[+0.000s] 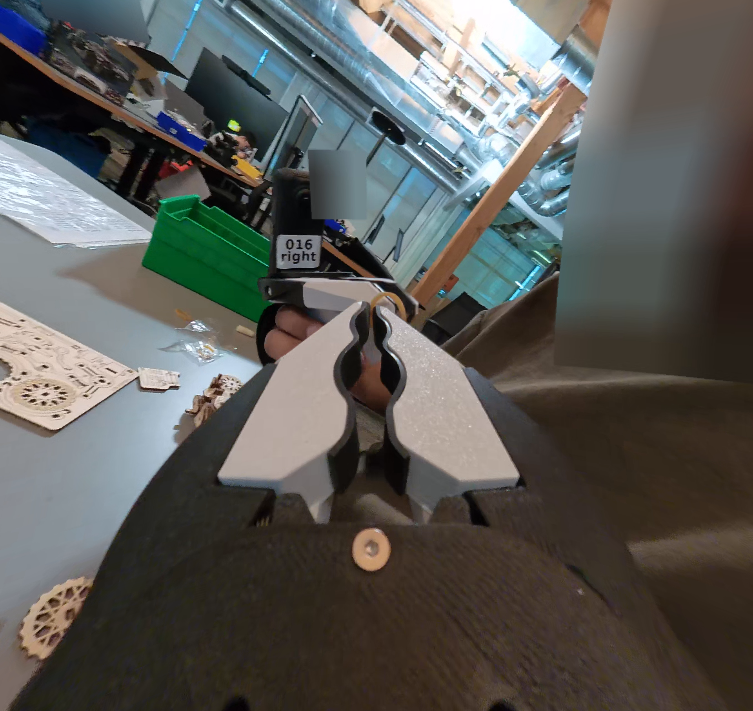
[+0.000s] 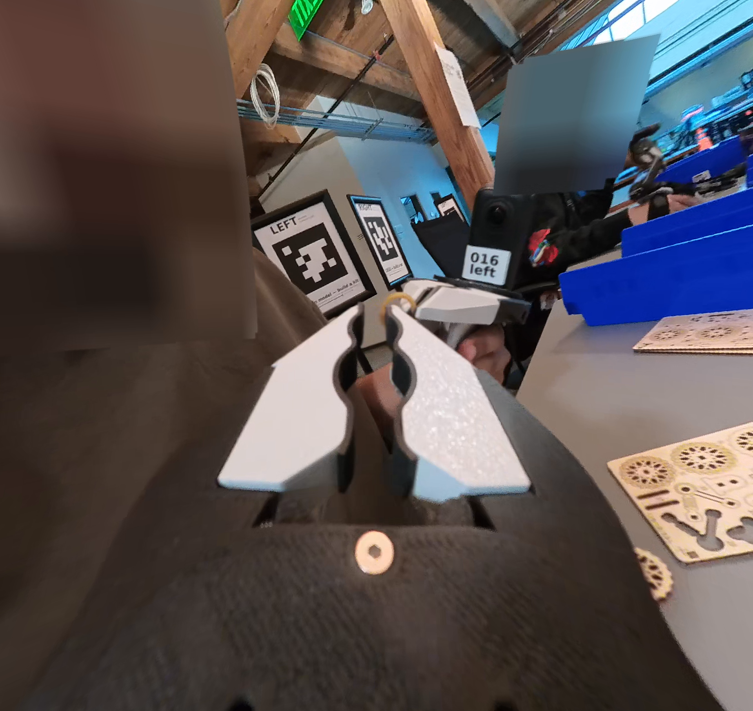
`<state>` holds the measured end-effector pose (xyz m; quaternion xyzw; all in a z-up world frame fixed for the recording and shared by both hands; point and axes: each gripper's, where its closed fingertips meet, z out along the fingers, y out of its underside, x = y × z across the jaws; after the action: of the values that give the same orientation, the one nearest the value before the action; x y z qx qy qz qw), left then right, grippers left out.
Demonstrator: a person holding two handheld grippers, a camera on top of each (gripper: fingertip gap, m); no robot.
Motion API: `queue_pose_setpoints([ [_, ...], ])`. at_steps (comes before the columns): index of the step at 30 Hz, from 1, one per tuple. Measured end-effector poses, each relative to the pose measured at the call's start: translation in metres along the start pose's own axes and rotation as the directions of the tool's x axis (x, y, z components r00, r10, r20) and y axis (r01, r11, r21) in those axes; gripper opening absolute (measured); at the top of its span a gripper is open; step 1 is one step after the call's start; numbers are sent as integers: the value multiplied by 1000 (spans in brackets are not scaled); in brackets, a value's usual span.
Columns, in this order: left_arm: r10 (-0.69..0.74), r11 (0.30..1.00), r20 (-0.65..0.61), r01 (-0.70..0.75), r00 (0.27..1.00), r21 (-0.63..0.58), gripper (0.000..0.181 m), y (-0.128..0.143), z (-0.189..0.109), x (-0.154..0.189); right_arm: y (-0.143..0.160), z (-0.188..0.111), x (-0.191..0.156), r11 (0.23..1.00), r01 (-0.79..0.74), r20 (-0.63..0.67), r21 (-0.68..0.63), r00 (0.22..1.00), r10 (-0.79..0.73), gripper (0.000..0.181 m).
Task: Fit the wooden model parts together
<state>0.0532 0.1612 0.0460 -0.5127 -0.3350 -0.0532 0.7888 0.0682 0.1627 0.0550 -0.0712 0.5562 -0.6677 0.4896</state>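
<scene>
Both grippers are raised above the grey table (image 1: pixel 102 467), tip to tip. My left gripper (image 1: pixel 369 312) is shut, and a small yellow rubber band (image 1: pixel 390 299) loops out of its tips. My right gripper (image 2: pixel 373 312) is shut on the same rubber band (image 2: pixel 397 301). Each shows in the other's view, the right gripper (image 1: pixel 401 304) and the left gripper (image 2: pixel 411 298). Wooden model parts lie below: a laser-cut sheet (image 1: pixel 49 378), a small cut piece (image 1: pixel 159 378), a part-built gear cluster (image 1: pixel 216 398), a loose gear (image 1: pixel 53 618), and more sheets (image 2: pixel 692 488).
A green bin (image 1: pixel 203 251) and a printed paper (image 1: pixel 61 202) sit at the table's far side. Small plastic bags (image 1: pixel 195 345) lie near it. Blue bins (image 2: pixel 672 276) stand on the right. Another wooden sheet (image 2: pixel 701 333) and a gear (image 2: pixel 656 577) lie there. A person's olive garment (image 1: pixel 611 447) is close behind the grippers. The grippers are tip to tip, or close to it. The loose gear (image 1: pixel 53 618) is about equally far from each gripper, around 20 cm.
</scene>
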Motion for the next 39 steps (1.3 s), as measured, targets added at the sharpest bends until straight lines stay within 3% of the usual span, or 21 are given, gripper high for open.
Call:
queue_pose_setpoints([
  [3,-9,1000,3,9,1000,9,0,-2,-2,-1,-7,-6,5,1000,21,-46,22,999,-20,25],
  [6,-16,1000,15,16,1000,26,0,-5,-3,-4,-11,-12,17,992,125,-161,-5,979,-125,15],
  [8,-21,998,50,19,999,53,0,-8,-4,-9,-14,-14,25,965,261,-266,-38,928,-261,2],
  [12,0,997,179,-14,984,76,0,-13,-7,-24,-14,-10,32,884,439,-395,-164,791,-466,2],
  [17,76,994,265,-96,961,61,0,-16,-3,-24,-13,-9,40,846,483,-474,-226,704,-529,11],
  [24,120,989,301,-139,946,42,0,-15,-1,-25,-12,-5,35,855,474,-455,-211,727,-515,8],
  [31,256,964,411,-264,875,-38,0,-17,-2,-28,-13,-9,34,905,402,-424,-136,802,-420,6],
  [39,298,954,433,-264,851,-138,0,-2,6,-35,-8,-7,32,890,437,-394,-127,802,-450,2],
])
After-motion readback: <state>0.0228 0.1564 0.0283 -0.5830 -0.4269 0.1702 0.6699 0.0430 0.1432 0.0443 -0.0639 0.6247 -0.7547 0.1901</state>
